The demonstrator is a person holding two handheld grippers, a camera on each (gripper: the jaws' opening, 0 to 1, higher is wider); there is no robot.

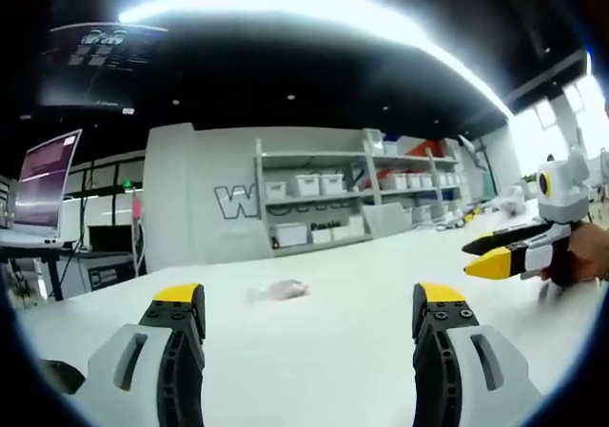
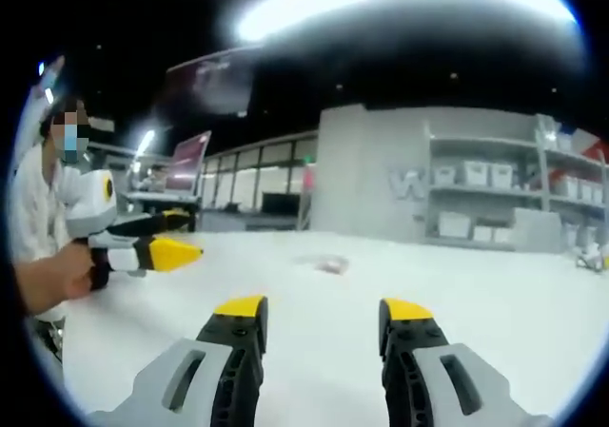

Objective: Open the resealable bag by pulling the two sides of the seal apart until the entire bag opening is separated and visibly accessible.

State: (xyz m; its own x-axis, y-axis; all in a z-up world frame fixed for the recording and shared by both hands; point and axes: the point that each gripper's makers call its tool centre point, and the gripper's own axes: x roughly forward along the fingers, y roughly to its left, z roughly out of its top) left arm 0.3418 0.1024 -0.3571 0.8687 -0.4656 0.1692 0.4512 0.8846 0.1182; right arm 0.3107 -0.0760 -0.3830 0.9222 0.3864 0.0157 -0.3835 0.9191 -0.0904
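While the bag [image 1: 279, 291] is lying untouched on the table [image 1: 362, 284], both claws are being held wide open, empty. From the left gripper [image 1: 309, 315], the right gripper [image 1: 497, 256] is being seen at three o'clock.

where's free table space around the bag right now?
Most of the white table is bare. The bag lies alone mid-table; open surface lies between it and both hand-held grippers, left and right, and on past it toward the shelves. Nothing crowds the bag.
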